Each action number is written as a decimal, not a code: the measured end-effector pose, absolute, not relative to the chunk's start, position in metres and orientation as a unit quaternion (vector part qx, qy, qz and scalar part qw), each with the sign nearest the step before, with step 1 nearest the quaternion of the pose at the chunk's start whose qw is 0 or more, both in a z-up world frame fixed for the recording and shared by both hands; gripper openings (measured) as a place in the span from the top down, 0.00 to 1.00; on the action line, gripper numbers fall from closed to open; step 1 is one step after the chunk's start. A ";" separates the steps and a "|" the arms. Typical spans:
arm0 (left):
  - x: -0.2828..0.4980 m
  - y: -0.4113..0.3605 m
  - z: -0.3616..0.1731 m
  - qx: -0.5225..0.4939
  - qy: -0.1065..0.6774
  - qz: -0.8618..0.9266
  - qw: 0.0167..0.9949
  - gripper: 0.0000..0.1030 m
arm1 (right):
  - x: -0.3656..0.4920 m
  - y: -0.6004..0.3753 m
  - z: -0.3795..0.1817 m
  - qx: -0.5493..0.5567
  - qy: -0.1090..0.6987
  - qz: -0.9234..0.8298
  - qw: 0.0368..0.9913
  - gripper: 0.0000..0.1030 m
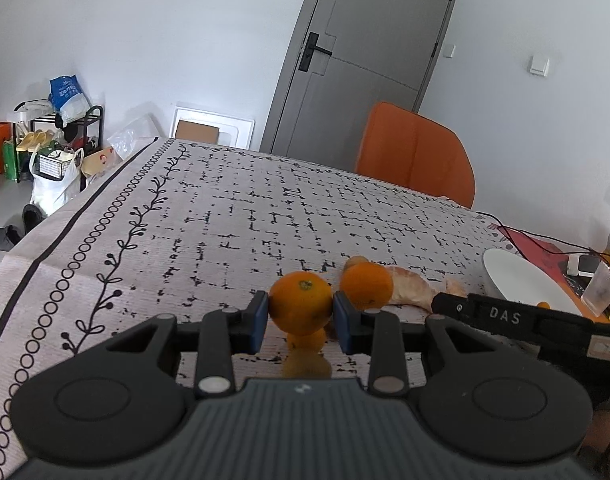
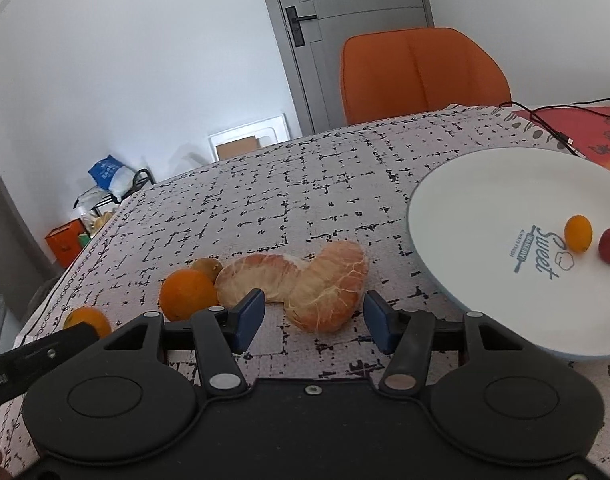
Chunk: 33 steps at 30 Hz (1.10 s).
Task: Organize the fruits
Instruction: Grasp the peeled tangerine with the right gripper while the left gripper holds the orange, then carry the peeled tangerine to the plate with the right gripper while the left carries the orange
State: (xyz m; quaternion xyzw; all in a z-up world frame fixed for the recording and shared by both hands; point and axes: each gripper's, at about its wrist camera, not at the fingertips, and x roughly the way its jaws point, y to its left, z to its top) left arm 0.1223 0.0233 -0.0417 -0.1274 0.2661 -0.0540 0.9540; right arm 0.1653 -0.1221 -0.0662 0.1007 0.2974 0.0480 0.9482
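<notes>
We find the left gripper (image 1: 301, 316) clamped on an orange (image 1: 300, 297); the right gripper (image 2: 313, 318), jaws apart, straddles peeled segments (image 2: 301, 282). Close gently; plate (image 2: 465, 208) lies at two o'clock.

White walls, grey door (image 1: 369, 52), orange chair (image 2: 423, 74), possibly a cluttered rack (image 1: 61, 136).

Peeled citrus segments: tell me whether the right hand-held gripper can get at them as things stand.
Probably yes. The peeled citrus segments lie bare on the tablecloth directly ahead of the open right hand-held gripper, nothing between; the whole orange sits just left.
</notes>
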 end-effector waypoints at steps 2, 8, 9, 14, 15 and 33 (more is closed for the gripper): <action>0.123 0.025 -0.042 -0.126 0.266 -0.053 0.954 0.68 | 0.167 -0.119 -0.068 0.097 0.296 0.044 0.949 0.48; 0.125 0.027 -0.042 -0.128 0.267 -0.047 0.954 0.68 | 0.170 -0.130 -0.069 0.115 0.297 0.042 0.947 0.69; 0.125 0.026 -0.042 -0.127 0.267 -0.047 0.954 0.68 | 0.169 -0.131 -0.068 0.116 0.296 0.043 0.947 0.71; 0.124 0.021 -0.041 -0.126 0.267 -0.048 0.954 0.68 | 0.161 -0.139 -0.065 0.132 0.293 0.057 0.945 0.73; 0.124 0.019 -0.041 -0.125 0.267 -0.048 0.954 0.68 | 0.160 -0.140 -0.065 0.135 0.292 0.060 0.945 0.74; 0.120 -0.019 -0.023 -0.100 0.253 -0.073 0.959 0.68 | 0.134 -0.168 -0.041 0.176 0.241 0.109 0.948 0.75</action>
